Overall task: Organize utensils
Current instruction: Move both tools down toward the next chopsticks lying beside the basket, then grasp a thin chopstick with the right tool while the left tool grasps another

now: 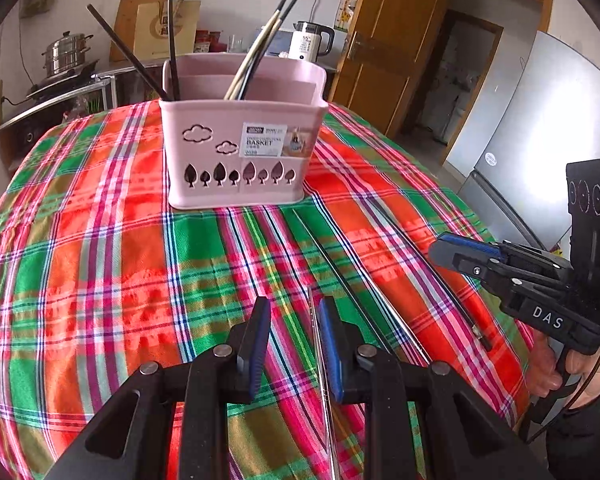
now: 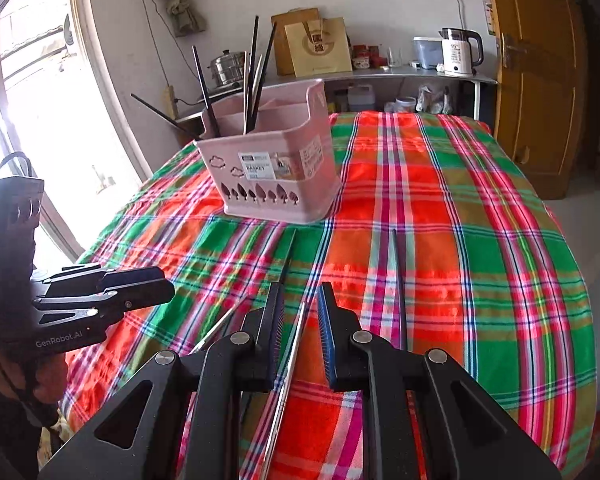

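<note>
On the left, the left gripper hangs low over the plaid-covered bench, its fingers spread, with a silver chopstick lying between them close against the right-hand pad but not pinched. Behind it stands the pink basket, already holding dark and pale chopsticks upright in its compartments. Further right, more loose chopsticks lie on the cloth, and the right gripper hovers over another silver chopstick, fingers likewise spread around it without gripping. The thin, smooth sticks could roll or slip sideways as the pads close, and a grasp near one end might let the stick tilt and snag the basket rim. Both silver sticks run out of frame beneath the grippers, so their full length is hidden, and the dark ones blur into the plaid stripes.
</note>
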Demonstrator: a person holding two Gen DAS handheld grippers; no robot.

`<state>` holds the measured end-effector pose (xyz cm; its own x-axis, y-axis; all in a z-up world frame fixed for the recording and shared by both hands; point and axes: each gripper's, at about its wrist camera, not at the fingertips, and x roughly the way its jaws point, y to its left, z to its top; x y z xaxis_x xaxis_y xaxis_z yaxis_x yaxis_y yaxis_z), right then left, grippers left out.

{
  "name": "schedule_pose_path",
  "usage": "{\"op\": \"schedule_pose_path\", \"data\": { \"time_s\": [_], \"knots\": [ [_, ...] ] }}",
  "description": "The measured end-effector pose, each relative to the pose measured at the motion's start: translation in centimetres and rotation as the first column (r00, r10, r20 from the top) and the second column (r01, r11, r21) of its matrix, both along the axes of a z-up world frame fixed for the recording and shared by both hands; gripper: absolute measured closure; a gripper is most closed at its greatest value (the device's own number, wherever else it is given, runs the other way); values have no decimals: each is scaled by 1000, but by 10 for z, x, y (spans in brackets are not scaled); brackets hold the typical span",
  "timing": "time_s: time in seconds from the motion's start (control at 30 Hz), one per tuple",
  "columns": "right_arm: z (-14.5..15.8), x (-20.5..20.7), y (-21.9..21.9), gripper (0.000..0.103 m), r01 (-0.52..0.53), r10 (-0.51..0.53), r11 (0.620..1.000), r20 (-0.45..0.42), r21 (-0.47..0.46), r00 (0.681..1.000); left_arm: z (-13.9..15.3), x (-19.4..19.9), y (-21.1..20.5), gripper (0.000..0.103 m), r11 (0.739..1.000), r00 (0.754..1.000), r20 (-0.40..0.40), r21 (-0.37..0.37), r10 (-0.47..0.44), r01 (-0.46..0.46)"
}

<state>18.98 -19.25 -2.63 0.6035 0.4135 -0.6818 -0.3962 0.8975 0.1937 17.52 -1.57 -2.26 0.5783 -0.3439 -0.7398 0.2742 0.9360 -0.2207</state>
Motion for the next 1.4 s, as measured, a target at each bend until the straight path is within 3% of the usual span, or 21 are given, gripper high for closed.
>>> {"op": "schedule_pose_path", "data": {
  "time_s": [0.47, 0.73, 0.93, 1.13, 1.4],
  "knots": [
    [-40, 19, 15, 86, -30, 22, 997, -108, -74, 994, -35, 24, -25, 78, 998, 997, -76, 65, -15, 20],
    [-42, 24, 28, 86, -51, 38, 991, -99, -126, 994, -38, 26, -34, 78, 992, 999, -46, 124, -25, 30],
    [-42, 26, 31, 93, -42, 26, 986, -100, -164, 995, -38, 27, -36, 89, 987, 999, -40, 163, -2, 8],
    [-42, 26, 41, 93, -36, 13, 970, -97, -240, 995, -36, 31, -35, 90, 983, 998, -59, 183, 13, -2],
    [-42, 28, 38, 99, -19, -3, 977, -105, -214, 994, -36, 38, -33, 99, 984, 997, -80, 175, 22, -7]
  ]
}}
